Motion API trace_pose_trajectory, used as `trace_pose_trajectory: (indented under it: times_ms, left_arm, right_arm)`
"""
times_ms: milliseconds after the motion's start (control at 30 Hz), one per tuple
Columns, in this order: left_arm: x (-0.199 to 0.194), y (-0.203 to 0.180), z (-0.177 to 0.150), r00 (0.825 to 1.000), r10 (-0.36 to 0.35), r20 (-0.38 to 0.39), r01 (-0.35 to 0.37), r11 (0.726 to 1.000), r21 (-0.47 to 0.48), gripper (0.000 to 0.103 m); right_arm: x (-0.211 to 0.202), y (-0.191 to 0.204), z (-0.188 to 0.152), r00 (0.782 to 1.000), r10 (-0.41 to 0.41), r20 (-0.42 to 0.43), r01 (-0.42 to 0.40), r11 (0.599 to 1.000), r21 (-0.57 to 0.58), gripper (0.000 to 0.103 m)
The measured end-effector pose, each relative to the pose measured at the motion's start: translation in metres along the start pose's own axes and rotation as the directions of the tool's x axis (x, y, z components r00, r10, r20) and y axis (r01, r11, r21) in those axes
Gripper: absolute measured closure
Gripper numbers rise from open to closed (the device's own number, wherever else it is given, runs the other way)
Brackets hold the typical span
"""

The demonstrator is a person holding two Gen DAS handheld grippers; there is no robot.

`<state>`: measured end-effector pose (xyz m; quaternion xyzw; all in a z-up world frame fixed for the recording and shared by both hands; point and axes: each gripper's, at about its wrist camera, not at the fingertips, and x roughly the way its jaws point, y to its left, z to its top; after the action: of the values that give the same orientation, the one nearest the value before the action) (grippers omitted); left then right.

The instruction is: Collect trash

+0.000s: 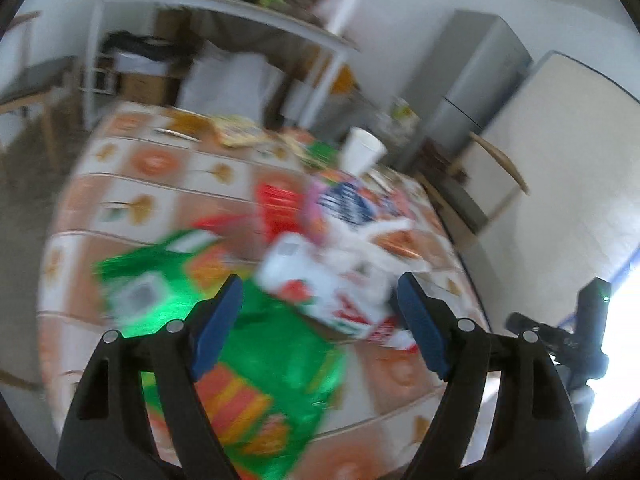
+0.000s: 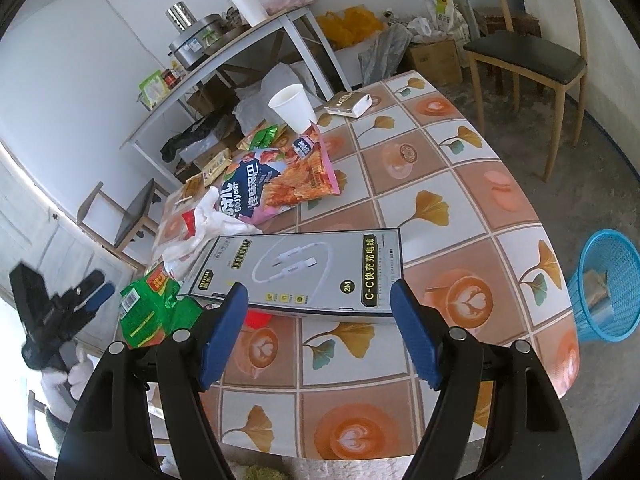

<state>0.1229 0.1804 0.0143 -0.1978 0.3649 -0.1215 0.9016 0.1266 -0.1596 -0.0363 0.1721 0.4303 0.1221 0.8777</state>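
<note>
Trash lies on a round table with a patterned cloth [image 2: 460,184]. In the right wrist view a grey cable box [image 2: 304,272] lies just ahead of my open, empty right gripper [image 2: 318,300]. Behind it are a pink snack bag [image 2: 280,184], a white plastic bag [image 2: 208,224], a green wrapper [image 2: 156,308] and a white paper cup [image 2: 294,108]. My left gripper shows at the left edge [image 2: 80,300]. The left wrist view is blurred: my open, empty left gripper [image 1: 318,292] hovers over a green wrapper [image 1: 264,344] and a white bag [image 1: 340,292].
A blue mesh waste basket [image 2: 608,292] stands on the floor right of the table. A wooden chair [image 2: 528,56] stands at the far right. A small box [image 2: 348,104] lies near the cup. A white shelf table [image 2: 224,60] with clutter is behind.
</note>
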Motion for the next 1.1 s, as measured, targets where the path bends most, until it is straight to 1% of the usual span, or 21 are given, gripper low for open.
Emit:
trace_pose_trajectory:
  times_ms: [67,133,200,300,400,500,600,667,700,767,833,967,1100]
  left_arm:
    - [0.018,-0.016,0.002,1.0,-0.008,-0.022,0.009,0.999,0.037,0.028]
    - [0.04,-0.034,0.006,0.999,-0.002,-0.048,0.007,0.995,0.095,0.028]
    - [0.06,-0.043,0.012,0.998,0.008,-0.07,0.0,0.993,0.115,0.028]
    - [0.086,-0.049,0.02,0.994,0.038,-0.102,-0.024,0.99,0.14,0.028]
    - [0.111,-0.051,0.026,0.985,0.09,-0.146,-0.066,0.984,0.164,0.034]
    - [0.127,-0.05,0.033,0.979,0.112,-0.169,-0.084,0.982,0.167,0.036]
    - [0.141,-0.05,0.038,0.97,0.135,-0.201,-0.099,0.979,0.178,0.049]
    - [0.148,-0.049,0.038,0.964,0.149,-0.22,-0.108,0.977,0.186,0.067]
    - [0.149,-0.049,0.037,0.963,0.149,-0.225,-0.109,0.977,0.185,0.072]
    - [0.149,-0.045,0.035,0.963,0.148,-0.224,-0.11,0.979,0.173,0.087]
    - [0.146,-0.042,0.036,0.968,0.14,-0.208,-0.109,0.982,0.156,0.095]
    - [0.133,-0.036,0.04,0.984,0.087,-0.157,-0.07,0.991,0.115,0.097]
    - [0.111,-0.031,0.045,0.996,0.035,-0.085,-0.029,0.997,0.073,0.098]
  right_arm:
    - [0.001,-0.001,0.0,1.0,-0.002,-0.001,0.002,1.0,-0.005,0.031]
    - [0.001,-0.002,0.001,1.0,-0.001,-0.002,0.001,1.0,-0.006,0.031]
    - [0.001,-0.004,0.002,1.0,0.003,-0.002,-0.003,1.0,-0.004,0.031]
    - [0.001,-0.007,0.005,1.0,0.007,-0.002,-0.007,1.0,0.001,0.031]
    - [0.003,-0.009,0.008,1.0,0.01,-0.003,-0.01,1.0,0.005,0.031]
    - [0.007,-0.011,0.009,1.0,0.014,-0.008,-0.014,1.0,0.01,0.031]
    - [0.011,-0.013,0.01,1.0,0.021,-0.014,-0.021,1.0,0.018,0.031]
    - [0.012,-0.013,0.011,1.0,0.025,-0.015,-0.025,1.0,0.019,0.031]
    - [0.012,-0.012,0.011,1.0,0.027,-0.014,-0.026,0.999,0.02,0.031]
    - [0.012,-0.012,0.011,0.999,0.029,-0.013,-0.029,0.999,0.02,0.031]
    - [0.012,-0.012,0.011,1.0,0.027,-0.015,-0.027,0.999,0.021,0.031]
    - [0.01,-0.012,0.01,0.999,0.029,-0.014,-0.029,0.999,0.029,0.031]
    - [0.008,-0.012,0.009,0.999,0.032,-0.01,-0.032,0.999,0.032,0.031]
